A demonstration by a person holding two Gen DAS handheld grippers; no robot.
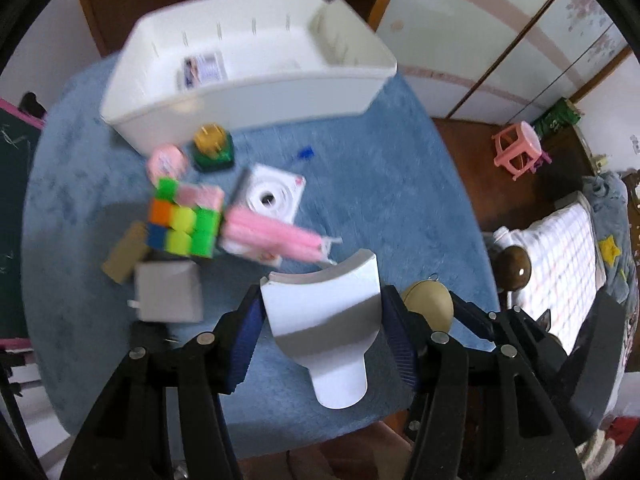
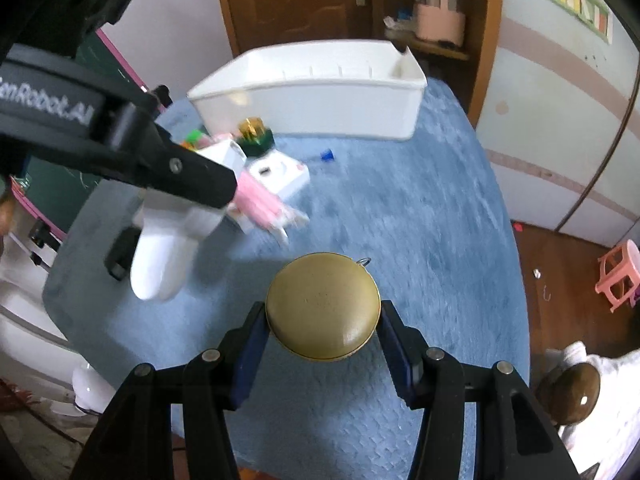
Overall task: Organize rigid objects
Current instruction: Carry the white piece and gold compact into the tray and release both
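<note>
My left gripper (image 1: 322, 312) is shut on a white curved plastic piece (image 1: 324, 320) and holds it above the blue mat; it also shows in the right wrist view (image 2: 168, 236). My right gripper (image 2: 322, 320) is shut on a round olive-gold disc (image 2: 322, 306) with a small ring; the disc shows in the left wrist view (image 1: 430, 306). A white bin (image 1: 280, 92) stands at the back of the mat, also in the right wrist view (image 2: 320, 100). Before it lie a colourful cube (image 1: 184, 220), pink candles (image 1: 276, 236), a white square box (image 1: 274, 196) and a green-gold object (image 1: 212, 148).
A grey block (image 1: 168, 296), a tan block (image 1: 126, 252), a pink round item (image 1: 166, 160) and a small blue piece (image 1: 306, 153) lie on the blue mat (image 1: 380, 184). A pink stool (image 1: 518, 148) stands on the floor at the right. A chalkboard (image 1: 12, 184) is at the left.
</note>
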